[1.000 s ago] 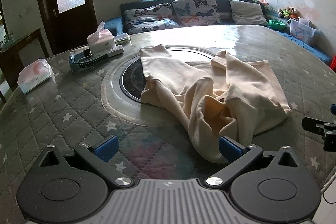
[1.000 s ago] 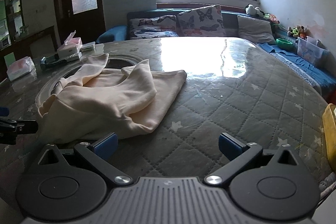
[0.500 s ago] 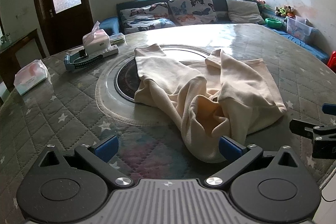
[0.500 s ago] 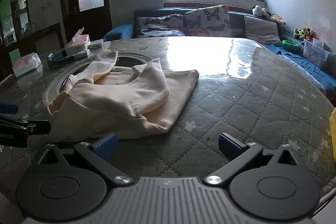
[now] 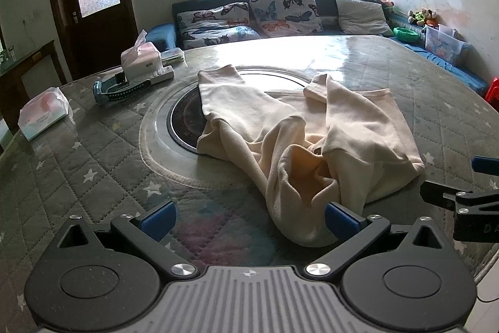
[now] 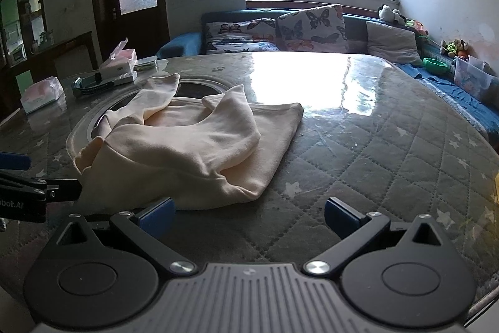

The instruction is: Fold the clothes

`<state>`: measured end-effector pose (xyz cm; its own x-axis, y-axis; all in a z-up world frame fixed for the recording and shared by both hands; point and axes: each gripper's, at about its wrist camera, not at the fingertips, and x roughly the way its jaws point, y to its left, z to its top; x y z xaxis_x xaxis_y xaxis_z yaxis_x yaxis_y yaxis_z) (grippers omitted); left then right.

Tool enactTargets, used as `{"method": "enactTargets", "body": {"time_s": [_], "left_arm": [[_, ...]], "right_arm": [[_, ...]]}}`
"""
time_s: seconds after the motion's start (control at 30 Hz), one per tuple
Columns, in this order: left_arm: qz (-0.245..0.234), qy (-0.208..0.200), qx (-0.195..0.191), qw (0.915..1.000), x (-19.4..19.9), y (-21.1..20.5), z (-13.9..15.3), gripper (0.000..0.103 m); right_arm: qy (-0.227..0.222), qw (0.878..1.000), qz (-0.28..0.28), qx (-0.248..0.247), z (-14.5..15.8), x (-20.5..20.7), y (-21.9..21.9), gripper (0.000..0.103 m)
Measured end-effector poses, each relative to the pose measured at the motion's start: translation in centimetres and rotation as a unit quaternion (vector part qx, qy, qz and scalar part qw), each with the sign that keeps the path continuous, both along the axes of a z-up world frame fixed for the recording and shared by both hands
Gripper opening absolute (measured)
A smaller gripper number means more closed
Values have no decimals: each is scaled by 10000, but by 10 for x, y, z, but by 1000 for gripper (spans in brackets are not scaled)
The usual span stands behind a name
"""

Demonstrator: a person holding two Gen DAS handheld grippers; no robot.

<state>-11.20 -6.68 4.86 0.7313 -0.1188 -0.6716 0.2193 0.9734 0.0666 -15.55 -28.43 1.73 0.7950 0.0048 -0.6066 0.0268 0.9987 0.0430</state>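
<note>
A cream long-sleeved garment (image 5: 299, 139) lies crumpled on the quilted round table (image 5: 93, 177), both sleeves thrown across its body. It also shows in the right wrist view (image 6: 187, 145). My left gripper (image 5: 248, 219) is open and empty, low at the table's near edge, its right finger beside the garment's near fold. My right gripper (image 6: 248, 216) is open and empty, its left finger just in front of the garment's near hem. Each gripper shows at the edge of the other's view.
A glass turntable (image 5: 162, 127) sits under the garment's left part. At the far left lie two tissue packs (image 5: 43, 113), a tissue box (image 5: 140, 58) and a blue device (image 5: 121, 88). A sofa with butterfly cushions (image 5: 280, 8) stands behind the table.
Both grippers have drifted slightly toward the garment; the right gripper reaches further into the left wrist view. The garment has not moved.
</note>
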Motion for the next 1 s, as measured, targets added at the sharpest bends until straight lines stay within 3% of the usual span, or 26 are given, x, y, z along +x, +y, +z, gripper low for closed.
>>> {"method": "enactTargets", "body": {"time_s": [1.0], "left_arm": [[72,18,-95,9999,18,7,8,103]], "right_arm": [[-107,9997,222,51,13,12,4,101]]}}
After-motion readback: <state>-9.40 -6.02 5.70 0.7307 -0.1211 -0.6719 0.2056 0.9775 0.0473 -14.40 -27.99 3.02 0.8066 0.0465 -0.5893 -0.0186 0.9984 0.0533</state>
